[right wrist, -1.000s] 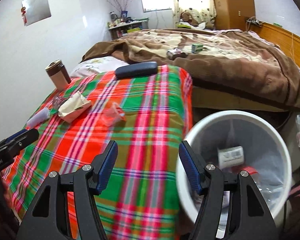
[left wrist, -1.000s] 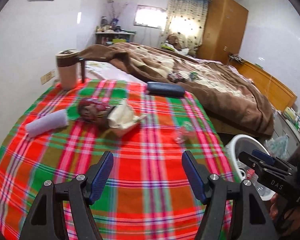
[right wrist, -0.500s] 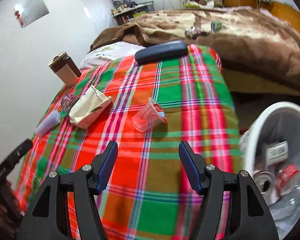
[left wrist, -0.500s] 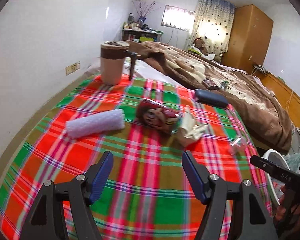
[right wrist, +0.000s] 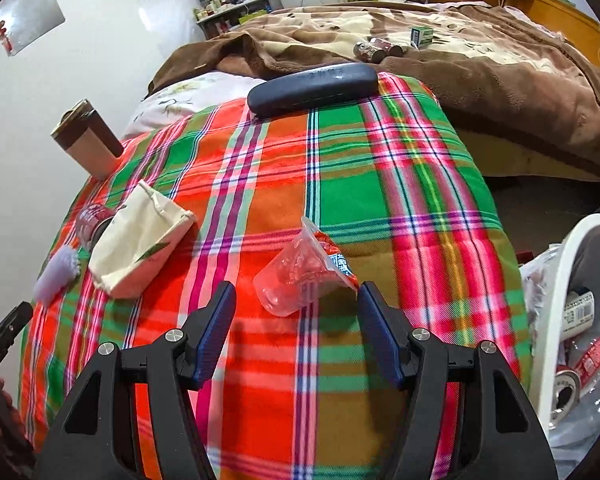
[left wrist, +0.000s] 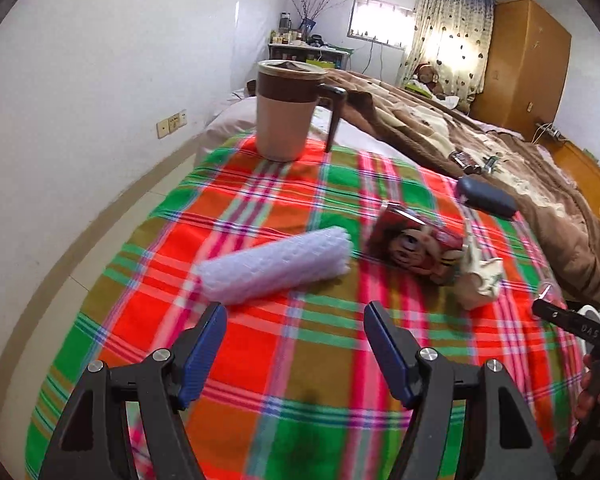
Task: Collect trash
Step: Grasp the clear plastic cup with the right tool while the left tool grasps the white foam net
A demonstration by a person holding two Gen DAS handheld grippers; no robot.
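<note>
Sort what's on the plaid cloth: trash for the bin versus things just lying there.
Trash: clear plastic cup, crushed can, bubble-wrap roll; bin takes them.
Lying about: mug, dark case, cloth pouch.

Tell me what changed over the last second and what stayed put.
Both tongs moved in over the plaid cloth. The left tongs swung left and closer, toward the bubble-wrap roll. The right tongs turned from the bin and closed in on the plastic cup, now just ahead of its open jaws. Nothing was gripped or released. Mug, can, pouch and case stayed put.
</note>
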